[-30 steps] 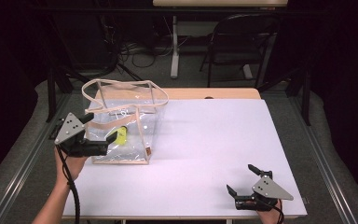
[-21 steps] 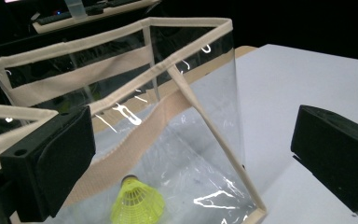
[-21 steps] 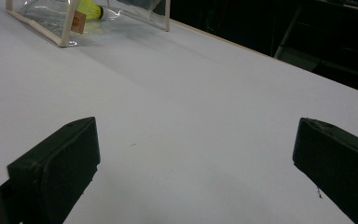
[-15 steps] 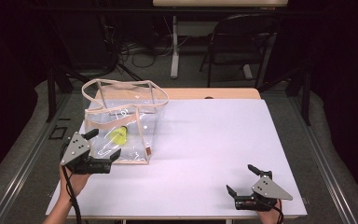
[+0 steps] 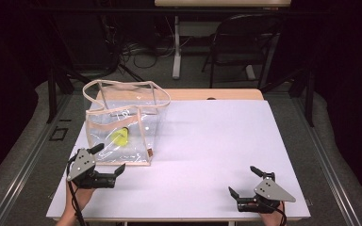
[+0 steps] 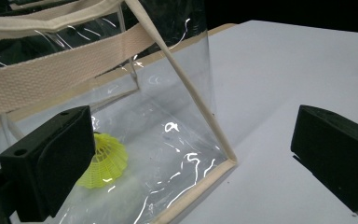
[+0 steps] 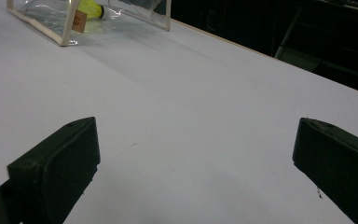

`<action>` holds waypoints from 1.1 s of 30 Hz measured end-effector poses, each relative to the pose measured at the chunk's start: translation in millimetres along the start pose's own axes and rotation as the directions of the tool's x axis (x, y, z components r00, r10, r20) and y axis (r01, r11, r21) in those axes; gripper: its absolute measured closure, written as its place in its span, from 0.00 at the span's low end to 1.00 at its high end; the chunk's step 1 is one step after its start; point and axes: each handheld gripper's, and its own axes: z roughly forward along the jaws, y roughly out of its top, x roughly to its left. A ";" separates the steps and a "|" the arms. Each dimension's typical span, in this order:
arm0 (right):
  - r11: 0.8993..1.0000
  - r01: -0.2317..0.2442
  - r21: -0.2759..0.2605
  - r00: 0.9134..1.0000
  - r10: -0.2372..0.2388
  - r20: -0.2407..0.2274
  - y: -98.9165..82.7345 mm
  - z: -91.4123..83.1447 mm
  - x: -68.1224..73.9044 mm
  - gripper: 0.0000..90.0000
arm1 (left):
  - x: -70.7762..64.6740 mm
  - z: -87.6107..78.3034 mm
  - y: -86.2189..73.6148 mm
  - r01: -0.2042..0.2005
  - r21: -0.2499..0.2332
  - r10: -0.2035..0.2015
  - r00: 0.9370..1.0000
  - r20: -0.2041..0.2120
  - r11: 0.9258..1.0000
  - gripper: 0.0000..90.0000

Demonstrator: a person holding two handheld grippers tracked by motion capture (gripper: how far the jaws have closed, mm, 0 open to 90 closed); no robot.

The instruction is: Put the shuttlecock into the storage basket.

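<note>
A clear plastic bag [image 5: 122,127] with beige trim and straps stands on the left part of the white table [image 5: 207,141]. A yellow shuttlecock [image 5: 120,137] lies inside it on the bottom. My left gripper [image 5: 109,158] is open at the bag's near corner, outside it, with nothing between its jaws. In the left gripper view the shuttlecock [image 6: 105,161] shows through the bag wall [image 6: 177,121], just past the left jaw. My right gripper [image 5: 242,180] rests open and empty near the front right edge. From the right gripper view the bag [image 7: 65,18] is far off.
A black chair [image 5: 245,42] and a table post [image 5: 176,47] stand on the floor beyond the far edge, with cables around them. A wooden strip [image 5: 217,95] runs along the table's far side. White tabletop stretches between the bag and the right gripper.
My left gripper has drawn back from the bag's left side toward the near edge and now sits at the bag's front corner. The right gripper has stayed put.
</note>
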 end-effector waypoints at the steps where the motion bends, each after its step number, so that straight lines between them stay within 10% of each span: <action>1: 1.000 0.000 0.000 1.000 0.000 0.000 0.0 0.0 0.0 0.00 | 0.0 0.0 0.0 0.000 0.000 0.000 1.000 0.000 1.000 0.00; 33: 1.000 0.014 0.002 1.000 -0.014 -0.001 1.1 -1.2 2.0 0.00 | -29.3 6.8 -51.9 0.005 0.083 -0.012 0.997 0.081 0.997 0.00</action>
